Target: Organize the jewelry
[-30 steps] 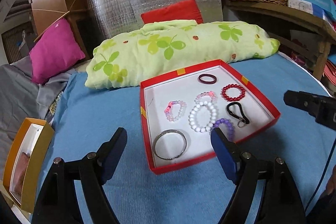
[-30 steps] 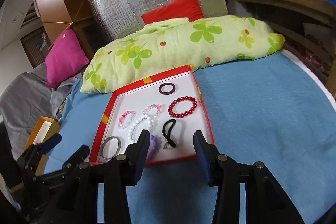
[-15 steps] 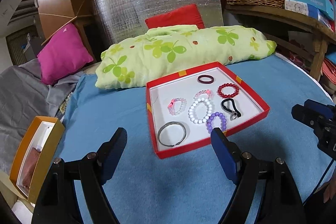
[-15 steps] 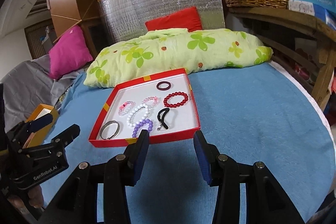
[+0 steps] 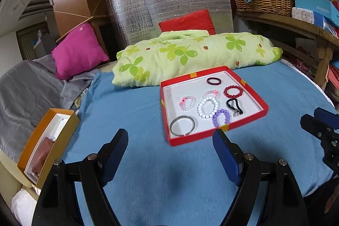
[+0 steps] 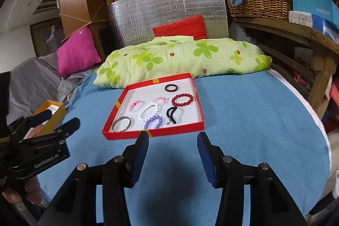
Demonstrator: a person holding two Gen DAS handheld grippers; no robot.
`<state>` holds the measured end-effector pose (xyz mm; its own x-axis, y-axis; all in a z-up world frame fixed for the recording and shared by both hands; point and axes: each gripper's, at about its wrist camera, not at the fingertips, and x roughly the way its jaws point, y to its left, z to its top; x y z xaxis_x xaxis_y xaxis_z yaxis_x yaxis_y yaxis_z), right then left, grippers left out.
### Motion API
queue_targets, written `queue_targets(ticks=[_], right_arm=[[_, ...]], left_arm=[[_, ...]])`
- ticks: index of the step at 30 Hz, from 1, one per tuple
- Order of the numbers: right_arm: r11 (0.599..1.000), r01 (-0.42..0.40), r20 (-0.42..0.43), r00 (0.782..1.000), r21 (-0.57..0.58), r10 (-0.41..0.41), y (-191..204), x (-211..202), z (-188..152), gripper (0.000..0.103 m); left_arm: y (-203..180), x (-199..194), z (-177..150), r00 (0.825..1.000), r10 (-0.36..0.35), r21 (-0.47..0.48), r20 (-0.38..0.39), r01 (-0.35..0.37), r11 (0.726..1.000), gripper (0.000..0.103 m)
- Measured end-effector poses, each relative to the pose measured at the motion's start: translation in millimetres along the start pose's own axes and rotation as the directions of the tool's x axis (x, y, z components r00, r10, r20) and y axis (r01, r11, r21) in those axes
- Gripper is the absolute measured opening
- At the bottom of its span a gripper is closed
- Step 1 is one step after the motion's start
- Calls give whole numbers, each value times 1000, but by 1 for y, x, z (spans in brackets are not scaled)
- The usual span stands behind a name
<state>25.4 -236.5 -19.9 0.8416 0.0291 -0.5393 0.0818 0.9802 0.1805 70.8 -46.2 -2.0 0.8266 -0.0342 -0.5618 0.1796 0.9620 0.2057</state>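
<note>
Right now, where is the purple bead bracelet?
The purple bead bracelet lies in the red tray, near its front edge, between the white bead bracelet and the black band.

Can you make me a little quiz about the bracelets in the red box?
1. True or false: the purple bead bracelet lies inside the red box.
2. Which piece lies nearest the box's far wall? A) silver bangle B) dark ring bangle C) white bead bracelet
3. Fill in: both the left gripper and the right gripper have open jaws and hold ____.

Key: 1 true. 2 B. 3 nothing.
</note>
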Motion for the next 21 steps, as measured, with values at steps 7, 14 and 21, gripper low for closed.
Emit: queue_targets(ticks=[7, 14, 21], right_arm=[[999, -3, 1, 1000, -41, 3, 9, -28, -4, 52], [996, -15, 44, 999, -93, 19, 27, -66, 2, 53], [993, -1, 76, 997, -116, 10, 34, -101, 11, 56]], left_arm=[[9, -36, -17, 1000, -9, -51, -16, 8, 999, 82], [12, -70, -25, 1000, 20, -55, -7, -21, 998, 82], [14, -101, -23, 999, 25, -60, 28, -23, 998, 82]])
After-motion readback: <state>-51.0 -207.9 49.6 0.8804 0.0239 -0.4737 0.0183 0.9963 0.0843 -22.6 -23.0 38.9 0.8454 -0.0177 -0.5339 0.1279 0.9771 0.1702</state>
